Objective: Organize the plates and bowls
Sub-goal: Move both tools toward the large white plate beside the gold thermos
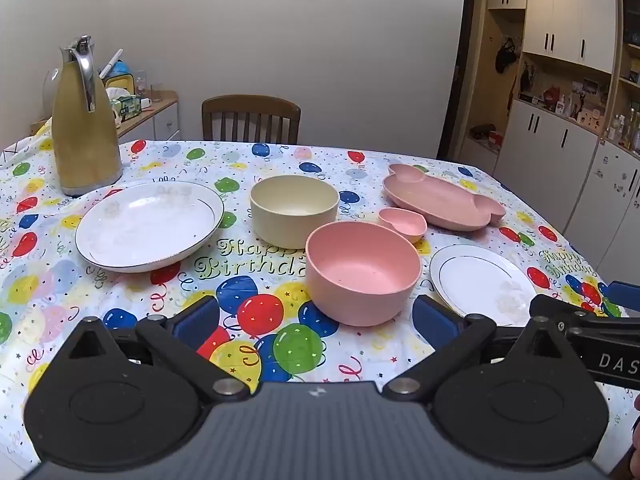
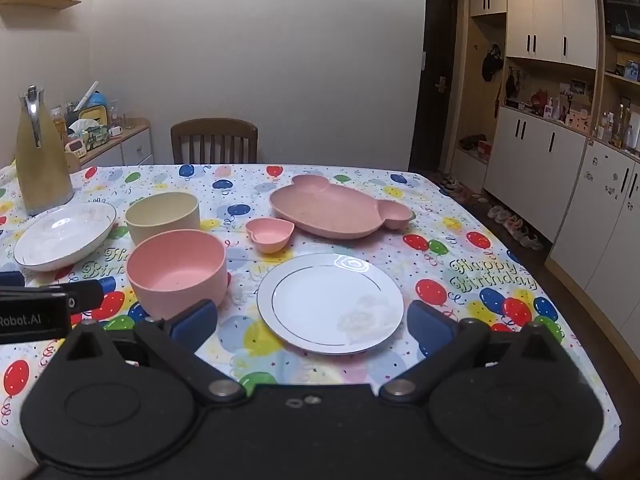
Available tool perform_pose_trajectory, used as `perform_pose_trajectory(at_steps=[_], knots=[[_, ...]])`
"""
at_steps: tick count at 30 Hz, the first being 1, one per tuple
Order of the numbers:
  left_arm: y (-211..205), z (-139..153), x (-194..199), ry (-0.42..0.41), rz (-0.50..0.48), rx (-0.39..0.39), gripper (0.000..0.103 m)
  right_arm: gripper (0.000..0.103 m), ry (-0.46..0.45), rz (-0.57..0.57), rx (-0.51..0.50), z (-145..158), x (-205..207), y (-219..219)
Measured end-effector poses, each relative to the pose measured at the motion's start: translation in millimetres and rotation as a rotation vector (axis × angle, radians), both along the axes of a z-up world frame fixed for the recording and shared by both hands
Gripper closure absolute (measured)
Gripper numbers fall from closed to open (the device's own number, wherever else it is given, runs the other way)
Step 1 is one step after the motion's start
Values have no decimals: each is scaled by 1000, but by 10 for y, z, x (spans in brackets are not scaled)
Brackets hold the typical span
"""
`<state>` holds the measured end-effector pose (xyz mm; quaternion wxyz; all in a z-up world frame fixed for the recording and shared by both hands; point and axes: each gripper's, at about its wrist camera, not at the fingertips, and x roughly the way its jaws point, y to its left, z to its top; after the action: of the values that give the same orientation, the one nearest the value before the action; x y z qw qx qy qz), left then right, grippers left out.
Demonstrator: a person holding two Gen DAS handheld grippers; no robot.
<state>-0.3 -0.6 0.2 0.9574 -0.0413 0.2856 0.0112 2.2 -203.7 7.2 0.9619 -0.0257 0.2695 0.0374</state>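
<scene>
Both grippers up over near table edge, tilted down. Left gripper [image 1: 316, 322] spread wide, nothing between pads; pink bowl [image 1: 362, 272] just ahead, cream bowl [image 1: 294, 210] behind it, deep white plate [image 1: 148, 226] to left. Right gripper [image 2: 314, 328] wide too, empty, flat white plate [image 2: 330, 302] on the cloth just ahead of its fingers. Heart dish [image 2: 270, 234] & pink bear tray [image 2: 340, 210] further back.

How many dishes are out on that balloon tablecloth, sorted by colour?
Pink: 3 (pink bowl, heart dish, bear-shaped plate)
White: 2 (flat white plate, deep white plate)
Cream: 1 (cream bowl)
Total: 6
</scene>
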Motion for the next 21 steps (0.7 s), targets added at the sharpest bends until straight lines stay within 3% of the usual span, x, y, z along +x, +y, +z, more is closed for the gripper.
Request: perform_pose_trajectory(at_steps=[21], knots=[[22, 91, -24, -20, -20, -17, 0, 2, -19, 22, 4, 61, -1, 57]])
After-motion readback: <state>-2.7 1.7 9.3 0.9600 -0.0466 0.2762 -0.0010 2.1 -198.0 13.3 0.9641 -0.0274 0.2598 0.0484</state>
